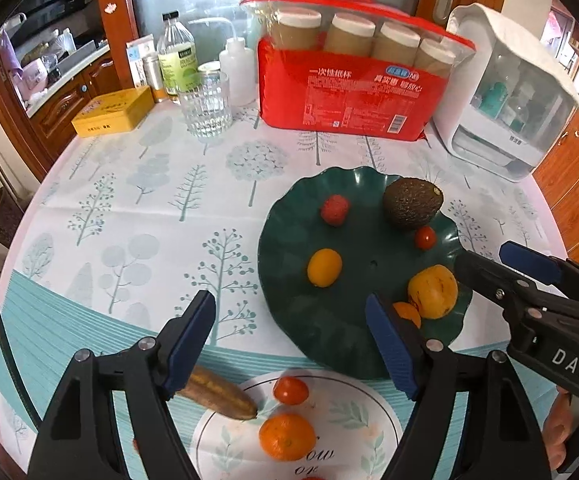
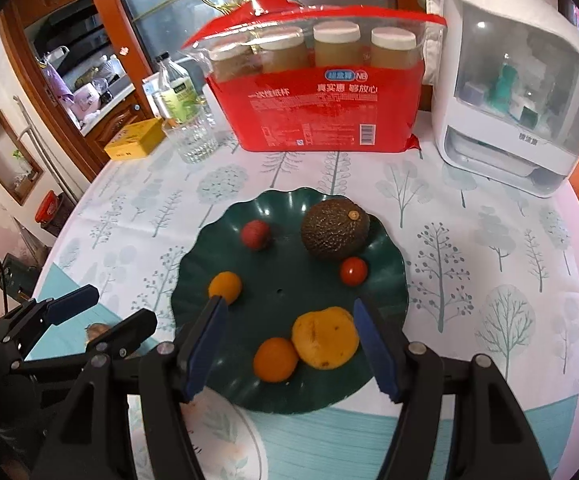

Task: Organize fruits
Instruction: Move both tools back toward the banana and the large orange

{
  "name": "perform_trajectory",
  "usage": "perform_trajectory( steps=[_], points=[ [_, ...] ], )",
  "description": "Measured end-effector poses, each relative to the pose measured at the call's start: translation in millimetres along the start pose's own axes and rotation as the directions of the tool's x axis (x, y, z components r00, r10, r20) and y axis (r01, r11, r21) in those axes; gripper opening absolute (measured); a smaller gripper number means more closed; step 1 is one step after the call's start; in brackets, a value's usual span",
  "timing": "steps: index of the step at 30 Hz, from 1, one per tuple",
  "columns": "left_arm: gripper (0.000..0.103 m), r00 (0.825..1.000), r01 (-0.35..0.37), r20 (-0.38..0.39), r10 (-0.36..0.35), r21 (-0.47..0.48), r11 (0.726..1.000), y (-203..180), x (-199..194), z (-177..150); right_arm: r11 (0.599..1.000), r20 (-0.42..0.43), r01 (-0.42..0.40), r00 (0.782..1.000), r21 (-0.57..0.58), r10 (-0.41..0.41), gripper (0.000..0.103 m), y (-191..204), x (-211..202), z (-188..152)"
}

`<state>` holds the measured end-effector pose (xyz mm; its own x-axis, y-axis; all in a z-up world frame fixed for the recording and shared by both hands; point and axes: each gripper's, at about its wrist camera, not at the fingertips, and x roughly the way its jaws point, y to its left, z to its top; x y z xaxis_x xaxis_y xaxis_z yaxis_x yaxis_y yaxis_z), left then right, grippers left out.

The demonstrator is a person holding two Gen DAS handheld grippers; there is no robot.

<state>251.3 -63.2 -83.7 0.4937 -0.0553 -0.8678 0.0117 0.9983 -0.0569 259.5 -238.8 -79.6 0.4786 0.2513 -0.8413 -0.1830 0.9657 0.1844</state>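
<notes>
A dark green wavy plate holds an avocado, a red lychee, a cherry tomato, a kumquat, a yellow fruit and a small orange. A white plate near me holds a tangerine, a cherry tomato and a brown banana-like fruit. My left gripper is open and empty above the white plate's far edge. My right gripper is open and empty, over the yellow fruit and small orange.
At the back stand a red pack of paper cups, a white cabinet, a glass, bottles and a yellow tin. The table's round edge drops off at left.
</notes>
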Motion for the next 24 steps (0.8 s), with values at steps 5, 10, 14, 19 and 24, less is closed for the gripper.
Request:
perform_trajectory(
  steps=[5, 10, 14, 19, 24],
  points=[
    [0.079, 1.000, -0.005, 0.017, 0.005, 0.035, 0.999, 1, -17, -6, 1.000, 0.020, -0.023, 1.000, 0.011, 0.023, 0.066, 3, -20, -8],
    [0.080, 1.000, 0.003, 0.026, -0.004, 0.061, 0.998, 6, -32, -11, 0.999, 0.034, -0.028, 0.999, 0.027, 0.027, 0.067, 5, -37, -18],
    [0.080, 0.999, 0.018, 0.046, -0.022, 0.083, 0.996, 9, -44, -12, 0.999, 0.045, -0.018, 0.999, 0.044, 0.015, 0.067, 6, -49, -25],
    [0.080, 0.997, 0.029, 0.067, -0.037, 0.124, 0.992, 16, -58, -11, 0.997, 0.055, 0.006, 0.998, 0.076, -0.011, 0.067, 11, -63, -32],
    [0.081, 0.997, 0.037, 0.065, -0.047, 0.144, 0.989, 31, -64, -11, 0.996, 0.053, 0.025, 0.998, 0.083, -0.029, 0.067, 26, -68, -42]
  ],
)
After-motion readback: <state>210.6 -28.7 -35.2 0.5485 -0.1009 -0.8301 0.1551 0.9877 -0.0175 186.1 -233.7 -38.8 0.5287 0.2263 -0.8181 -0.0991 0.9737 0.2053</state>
